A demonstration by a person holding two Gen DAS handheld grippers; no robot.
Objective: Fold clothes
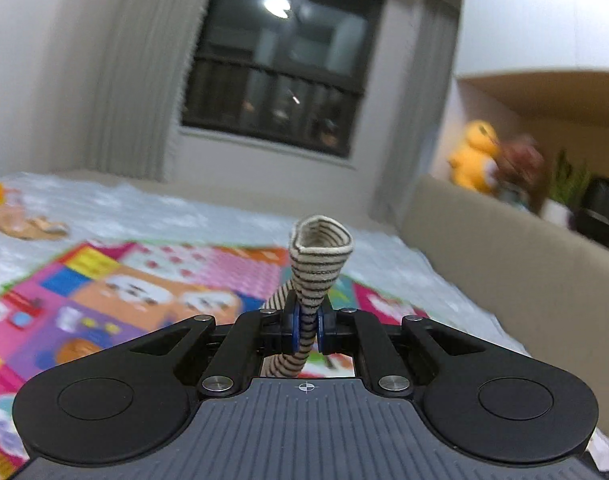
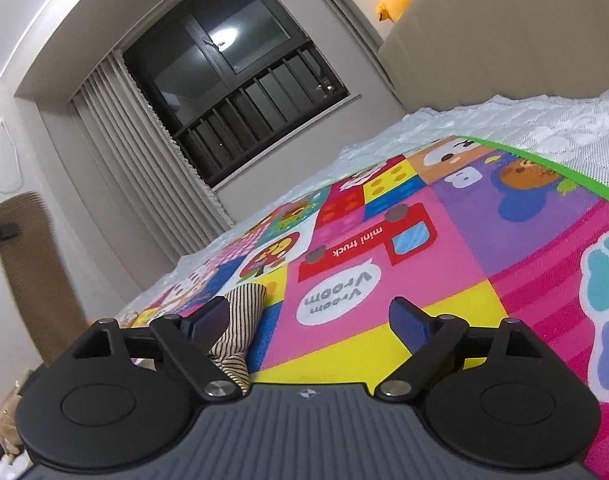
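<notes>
Striped cream-and-black fabric, a narrow sleeve-like piece of clothing (image 1: 318, 268), is pinched between the blue pads of the left gripper (image 1: 307, 330) in the left wrist view, its open cuff standing up past the fingertips above the colourful play mat (image 1: 144, 280), with the dark window (image 1: 280, 60) beyond the mat and a yellow plush toy (image 1: 474, 156) on the shelf to the mat's right. From the right wrist, the right gripper (image 2: 310, 318) hangs over the same play mat (image 2: 424, 248) with its fingers spread wide and nothing between them, while the striped clothing (image 2: 240, 320) lies on the mat just beside and partly behind the left-hand fingertip (image 2: 210, 316), at the mat's edge nearest the camera
</notes>
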